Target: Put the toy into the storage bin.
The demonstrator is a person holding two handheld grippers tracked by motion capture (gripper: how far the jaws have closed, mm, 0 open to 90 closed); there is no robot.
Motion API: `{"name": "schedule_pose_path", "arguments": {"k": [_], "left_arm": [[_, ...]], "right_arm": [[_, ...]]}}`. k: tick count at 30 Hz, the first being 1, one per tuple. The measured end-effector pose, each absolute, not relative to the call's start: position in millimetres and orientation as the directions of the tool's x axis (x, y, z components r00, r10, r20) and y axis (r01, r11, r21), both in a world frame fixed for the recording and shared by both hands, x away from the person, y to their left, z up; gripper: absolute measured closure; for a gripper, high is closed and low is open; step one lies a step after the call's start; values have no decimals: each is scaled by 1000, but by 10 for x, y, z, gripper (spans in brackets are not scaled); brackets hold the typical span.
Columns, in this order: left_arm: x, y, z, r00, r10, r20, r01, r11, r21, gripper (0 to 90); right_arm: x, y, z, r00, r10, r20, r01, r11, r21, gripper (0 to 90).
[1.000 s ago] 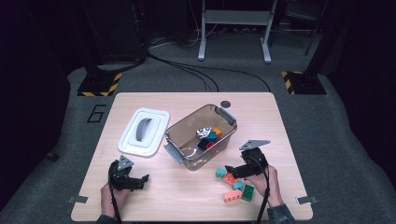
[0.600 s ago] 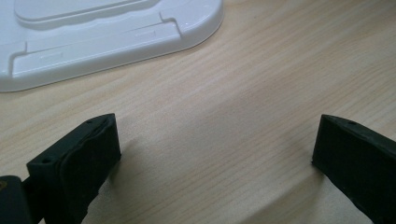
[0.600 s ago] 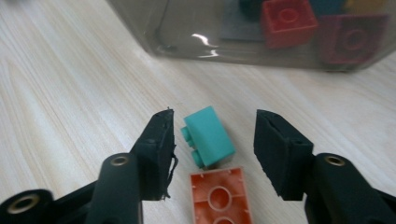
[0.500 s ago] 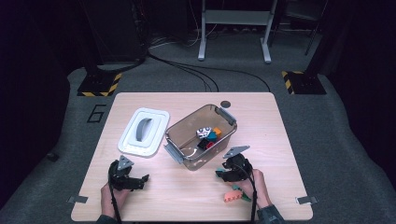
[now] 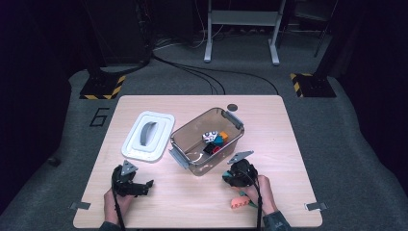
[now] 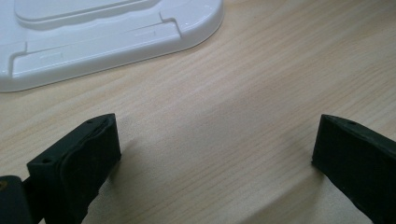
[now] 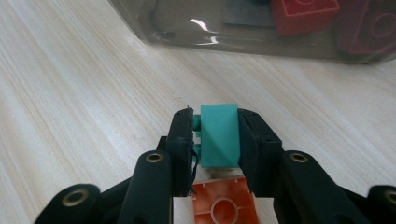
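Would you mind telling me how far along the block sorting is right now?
Done: several coloured blocks already lie in the clear plastic bin, its white lid off beside it. In hand: the right hand-held gripper has just closed on a teal plastic block. Left: an orange block on the wooden table.

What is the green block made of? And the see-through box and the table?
The green block looks like hard, smooth plastic: one even colour, crisp edges and moulded studs on its side. The box seems to be clear, smoky-tinted plastic; it shines glossy and the blocks inside show through its wall. The table looks like pale wood, or a wood-look laminate; fine grain lines run along it with a matt finish.
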State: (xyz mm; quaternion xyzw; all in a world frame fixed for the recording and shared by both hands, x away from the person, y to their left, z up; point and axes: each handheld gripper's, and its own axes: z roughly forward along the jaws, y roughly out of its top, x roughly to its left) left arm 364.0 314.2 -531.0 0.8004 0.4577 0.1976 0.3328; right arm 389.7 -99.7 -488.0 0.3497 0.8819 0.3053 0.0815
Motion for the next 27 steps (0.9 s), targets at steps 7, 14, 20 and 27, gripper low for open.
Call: {"name": "schedule_pose_path", "arguments": {"k": [7,14,20,27], "left_arm": [[3640,3143,-5310,503,864,12,601,-359,714,8],[3640,3143,-5310,503,864,11,601,-359,714,8],[3640,3142,-5310,503,864,12,601,-359,714,8],[3640,3143,-5309,503,864,12,601,-360,713,8]], "right_arm": [[3923,-1034,-4875,-727,684,66,575,552,604,680],[3974,-1181,-4796,-693,717,76,582,494,646,684],[4029,-1353,-4707,-648,757,84,590,429,684,686],[4109,-1511,-4645,-587,805,89,611,368,701,687]]}}
